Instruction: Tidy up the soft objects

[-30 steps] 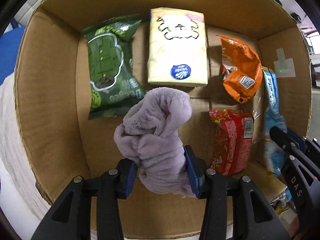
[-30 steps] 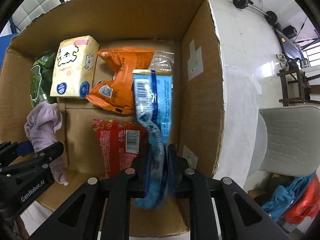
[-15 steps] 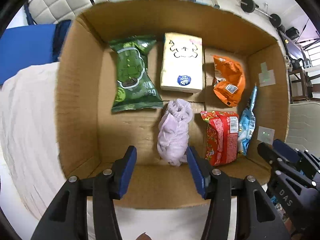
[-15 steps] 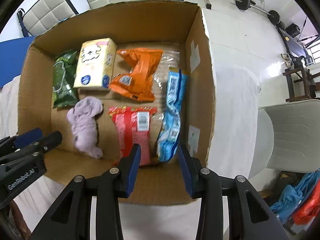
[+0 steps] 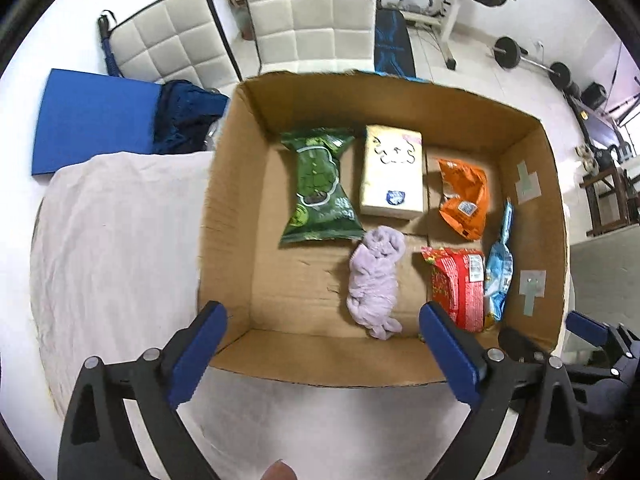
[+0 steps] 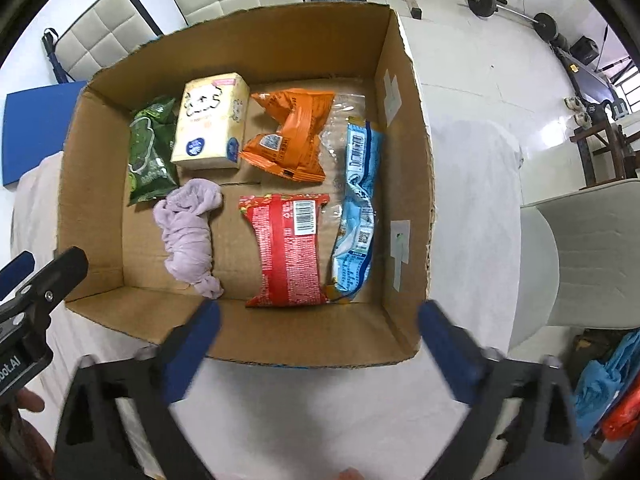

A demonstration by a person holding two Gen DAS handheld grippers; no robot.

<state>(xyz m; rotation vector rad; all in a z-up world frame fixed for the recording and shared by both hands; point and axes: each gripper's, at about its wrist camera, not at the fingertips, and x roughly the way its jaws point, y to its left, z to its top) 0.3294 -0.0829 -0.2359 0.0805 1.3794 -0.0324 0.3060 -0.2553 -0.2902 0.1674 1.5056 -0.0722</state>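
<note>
Both tools, left [image 5: 322,350] and right [image 6: 318,342], hang over the box [image 6: 256,332], jaws opening, nothing between them. Ahead of the left lies the lilac cloth [image 5: 374,278]; ahead of the right, barcoded red [image 6: 288,250] and blue [image 6: 356,208] packets. "GenRobot.AI" lettering is partly readable.

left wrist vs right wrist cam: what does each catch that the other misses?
Left wrist only: dark blue bundle beside the blue mat, and the right tool, jaws opening.
Right wrist only: clear wrapper under the blue packet, grey chair, left tool, jaws opening.
Both: cardboard box, purple cloth, released, nothing between either tool's jaws.
</note>
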